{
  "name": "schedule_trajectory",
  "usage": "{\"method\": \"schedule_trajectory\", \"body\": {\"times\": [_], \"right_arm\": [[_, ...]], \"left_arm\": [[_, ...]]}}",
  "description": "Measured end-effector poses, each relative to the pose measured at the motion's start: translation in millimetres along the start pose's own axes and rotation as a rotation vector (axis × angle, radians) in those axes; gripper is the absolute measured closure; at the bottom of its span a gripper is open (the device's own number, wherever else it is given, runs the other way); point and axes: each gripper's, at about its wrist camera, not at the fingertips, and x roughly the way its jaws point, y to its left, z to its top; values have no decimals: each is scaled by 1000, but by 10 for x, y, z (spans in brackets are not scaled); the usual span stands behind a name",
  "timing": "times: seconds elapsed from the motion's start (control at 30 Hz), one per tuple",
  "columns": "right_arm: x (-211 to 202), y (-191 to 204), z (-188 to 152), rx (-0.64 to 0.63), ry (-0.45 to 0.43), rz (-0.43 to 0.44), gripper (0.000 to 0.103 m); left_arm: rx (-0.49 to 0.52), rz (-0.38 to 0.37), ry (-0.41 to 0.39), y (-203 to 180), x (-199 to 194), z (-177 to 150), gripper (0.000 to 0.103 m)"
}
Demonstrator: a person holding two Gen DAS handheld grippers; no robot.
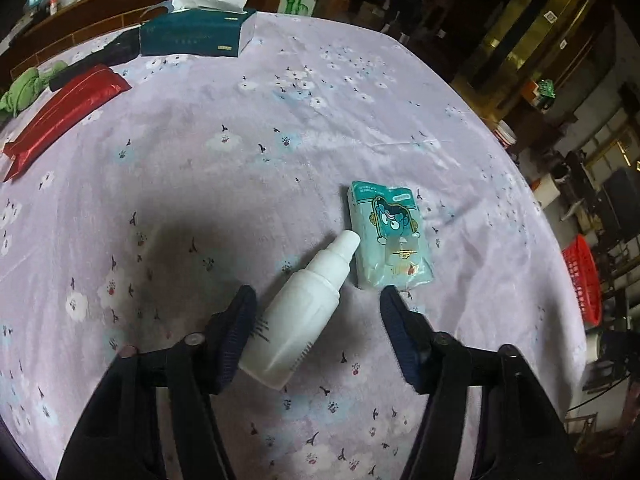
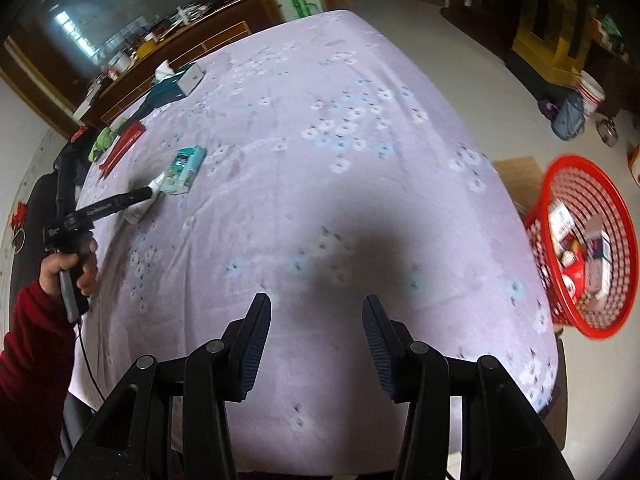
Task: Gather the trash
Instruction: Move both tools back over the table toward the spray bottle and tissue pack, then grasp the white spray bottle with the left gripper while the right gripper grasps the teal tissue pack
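Left gripper (image 1: 318, 300): jaws spread wide around one white spray bottle (image 1: 298, 316) lying on the tablecloth (image 1: 280, 120); the left finger (image 1: 236, 336) sits against the bottle's side, the right finger stands apart from it, so nothing is clamped.
Spray bottle: one, on its side, nozzle pointing away and just touching the tissue pack.
Tissue pack (image 1: 390, 236): one teal pocket pack, flat on the cloth, just beyond the right finger.
Far left of the table: one red pouch (image 1: 60, 120), one green cloth (image 1: 24, 92), one dark-green tissue box (image 1: 196, 34) (a white sheet sticks up from it).
Person's hand (image 2: 68, 268): grips the left tool's handle, red sleeve behind it.
Right gripper (image 2: 316, 320): jaws parted and empty, hovering over bare cloth, touching nothing.
Red basket (image 2: 600, 184): one, off the table's right edge, with several packets inside (count unclear).
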Motion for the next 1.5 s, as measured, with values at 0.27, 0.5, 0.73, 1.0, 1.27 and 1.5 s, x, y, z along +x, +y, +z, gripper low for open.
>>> {"method": "schedule_trajectory", "body": {"times": [0.27,0.5,0.73,1.0,1.27,1.5], "right_arm": [[231,536,433,-87,1,58,52],[741,1212,943,-101,21,143,47],[1528,1701,1305,-61,88,127,46],[1960,2018,1449,-67,92,-2,46],[2087,2074,1382,-109,84,-80,46],[1945,1999,1336,-160,35,-18,87]], "left_arm": [[-35,134,-17,-82,26,-186,70],[-175,149,-126,-21,-400,-595,72],[-196,204,-167,-63,-770,-981,72],[-214,243,-179,-52,-977,-1315,71],[-204,250,-185,-63,-1019,-1370,71],[-199,246,-183,-131,-972,-1362,72]]}}
